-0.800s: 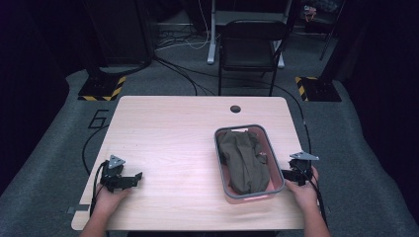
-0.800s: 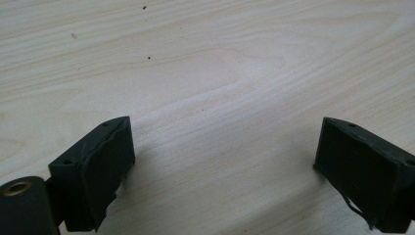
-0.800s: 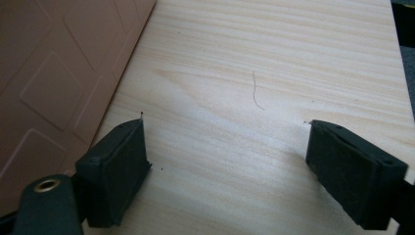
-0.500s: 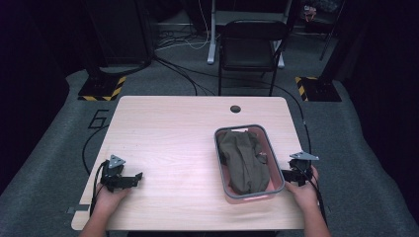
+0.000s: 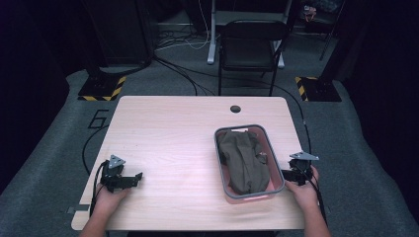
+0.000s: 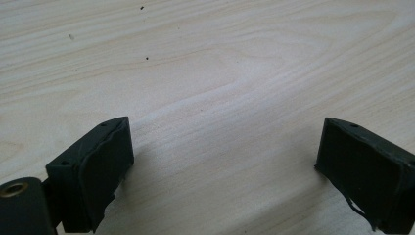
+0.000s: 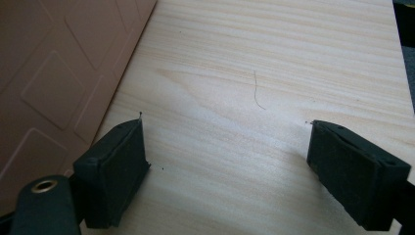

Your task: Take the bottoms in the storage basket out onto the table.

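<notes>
At bench [image 5: 173,148] edge we hold both claws wide, empty: left claw [image 5: 138,176], right claw [image 5: 283,174] beside bin [image 5: 226,185]; next, probably reach olive cloth [image 5: 244,160].

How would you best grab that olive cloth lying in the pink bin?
Probably from straight above: the bin walls block any sideways approach. Pinch a raised fold near the middle of the olive cloth, where it lies bunched and heaped. The right hand-held gripper sits just beside the bin with its jaws wide open, so it looks the handier one.
</notes>
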`<state>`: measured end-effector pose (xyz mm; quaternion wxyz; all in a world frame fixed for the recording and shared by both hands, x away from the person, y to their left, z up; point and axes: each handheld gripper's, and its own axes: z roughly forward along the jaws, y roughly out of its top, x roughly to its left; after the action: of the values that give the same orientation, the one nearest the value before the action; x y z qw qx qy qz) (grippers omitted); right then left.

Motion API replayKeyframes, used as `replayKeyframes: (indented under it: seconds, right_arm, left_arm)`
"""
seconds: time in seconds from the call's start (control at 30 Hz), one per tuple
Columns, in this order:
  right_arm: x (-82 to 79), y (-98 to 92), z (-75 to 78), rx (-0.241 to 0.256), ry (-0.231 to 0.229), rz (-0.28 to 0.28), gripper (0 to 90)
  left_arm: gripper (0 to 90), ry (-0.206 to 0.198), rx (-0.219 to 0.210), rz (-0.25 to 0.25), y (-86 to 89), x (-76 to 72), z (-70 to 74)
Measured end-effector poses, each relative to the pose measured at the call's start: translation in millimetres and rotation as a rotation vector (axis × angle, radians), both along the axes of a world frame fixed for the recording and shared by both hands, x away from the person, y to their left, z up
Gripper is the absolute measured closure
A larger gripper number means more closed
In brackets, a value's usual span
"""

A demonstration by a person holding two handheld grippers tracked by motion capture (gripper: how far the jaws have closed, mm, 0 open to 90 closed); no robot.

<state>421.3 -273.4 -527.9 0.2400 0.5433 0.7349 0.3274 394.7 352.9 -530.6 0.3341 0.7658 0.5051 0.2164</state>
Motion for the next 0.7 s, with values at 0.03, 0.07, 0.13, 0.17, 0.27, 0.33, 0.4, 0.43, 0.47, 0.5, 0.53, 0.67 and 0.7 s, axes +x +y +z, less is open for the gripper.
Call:
replayKeyframes:
  seconds: [0.03,0.07,0.13,0.17,0.27,0.33,0.4,0.43,0.47,0.5,0.53,0.67,0.7]
  right_arm:
    - [0.0,0.0,0.0,0.000,0.000,0.000,13.9]
    - [0.0,-0.1,0.0,0.002,-0.001,0.001,14.9]
    - [0.2,0.1,0.2,0.006,-0.001,0.004,15.9]
    - [0.2,0.1,0.2,0.006,-0.001,0.004,15.9]
    - [0.0,0.3,1.5,0.011,-0.005,0.003,25.7]
    - [0.3,-0.4,3.0,0.011,-0.004,0.005,30.1]
    - [0.4,-0.9,3.9,0.008,0.004,0.001,34.6]
    - [0.3,-1.9,6.1,0.031,0.015,-0.016,39.6]
    - [0.5,-2.3,7.1,0.050,0.026,-0.023,39.7]
    - [0.5,-2.3,7.1,0.050,0.026,-0.023,39.7]
    - [0.4,-4.7,9.0,0.050,0.030,-0.025,39.7]
    - [-2.5,-6.2,16.5,0.048,0.026,-0.052,41.2]
    - [-2.5,-6.2,16.5,0.048,0.026,-0.052,41.2]
  left_arm:
    - [6.3,0.001,-0.001,0.001,-0.1,-0.1,0.0]
    - [6.3,0.001,-0.002,0.002,-0.2,-0.1,0.0]
    - [6.3,0.001,-0.001,0.001,-0.1,-0.1,0.0]
    - [6.3,0.001,-0.001,0.001,-0.1,-0.1,0.0]
    - [6.3,0.005,-0.002,-0.003,0.2,-0.2,0.3]
    - [6.3,0.001,0.000,0.002,-0.1,-0.1,0.0]
    - [6.3,0.001,-0.001,0.001,-0.1,-0.1,0.0]
    - [6.3,0.001,-0.001,0.001,-0.1,-0.1,0.0]
    - [6.3,0.003,-0.001,-0.001,0.1,-0.1,0.1]
    - [6.3,0.003,-0.001,-0.001,0.1,-0.1,0.1]
    - [6.3,0.006,-0.001,-0.003,0.2,-0.1,0.3]
    - [6.3,0.004,-0.002,-0.004,0.3,0.0,0.3]
    - [6.3,0.004,-0.002,-0.004,0.3,0.0,0.3]
